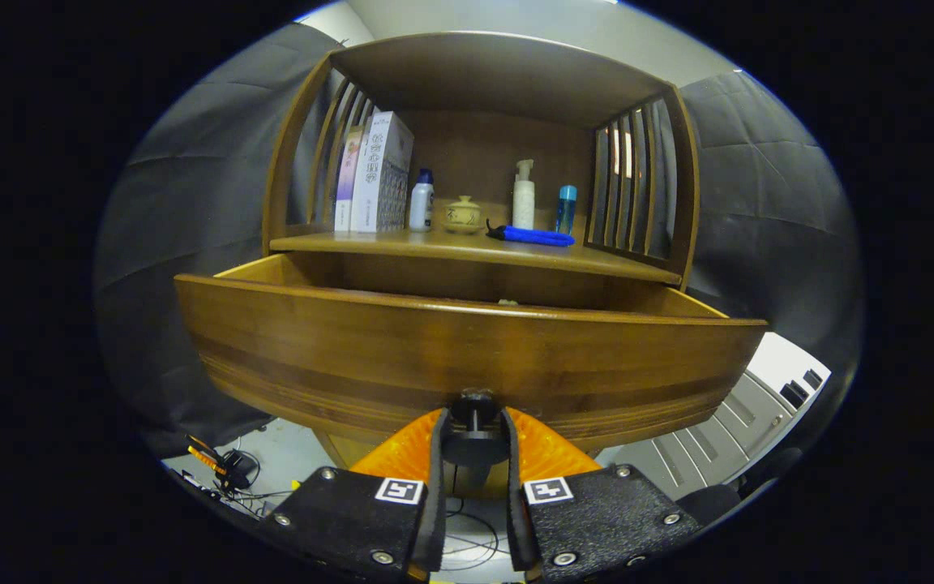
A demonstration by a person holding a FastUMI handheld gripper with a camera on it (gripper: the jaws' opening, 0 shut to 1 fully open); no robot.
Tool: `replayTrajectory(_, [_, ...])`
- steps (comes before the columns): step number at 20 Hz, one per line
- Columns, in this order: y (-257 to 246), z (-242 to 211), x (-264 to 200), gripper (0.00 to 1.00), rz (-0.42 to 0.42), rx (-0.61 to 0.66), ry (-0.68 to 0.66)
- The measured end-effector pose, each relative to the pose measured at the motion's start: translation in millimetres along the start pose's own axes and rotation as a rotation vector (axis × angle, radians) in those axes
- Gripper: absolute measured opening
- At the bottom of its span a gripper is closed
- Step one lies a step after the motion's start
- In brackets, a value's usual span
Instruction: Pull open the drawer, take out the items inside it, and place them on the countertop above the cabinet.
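The wooden drawer (467, 349) stands pulled out toward me from under the cabinet's countertop (467, 247). Its dark round knob (475, 434) sits between my fingers, and my gripper (473, 442) is shut on it. Over the drawer's front rim only a small pale bit of something (507, 302) inside peeks out; the rest of the drawer's inside is hidden by the front panel.
On the countertop stand two boxes (378, 174), a white bottle with a blue cap (422, 203), a small lidded jar (464, 216), a pump bottle (523, 197), a blue bottle (566, 209) and a lying blue folded umbrella (533, 236). Slatted side walls and a top shelf enclose it. Cables lie on the floor below.
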State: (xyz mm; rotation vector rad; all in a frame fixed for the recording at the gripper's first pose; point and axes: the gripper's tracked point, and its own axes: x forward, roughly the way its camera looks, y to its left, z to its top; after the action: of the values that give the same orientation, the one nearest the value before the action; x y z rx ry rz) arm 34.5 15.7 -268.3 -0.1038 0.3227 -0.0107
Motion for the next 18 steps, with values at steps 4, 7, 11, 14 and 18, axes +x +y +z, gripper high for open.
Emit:
replayTrajectory(4, [2.8, -7.5, -17.4, 0.31, 0.013, -0.002, 0.003])
replayTrajectory(7, [3.2, -12.3, -30.3, 0.31, 0.025, -0.016, -0.011])
replayTrajectory(11, [4.1, -21.2, -47.5, 0.31, 0.028, -0.01, 0.0])
replayTrajectory(14, [6.5, -24.6, -54.2, 0.39, 0.037, -0.006, -0.012])
replayTrajectory(18, [13.1, -24.3, -68.8, 0.67, 0.122, -0.03, -0.023])
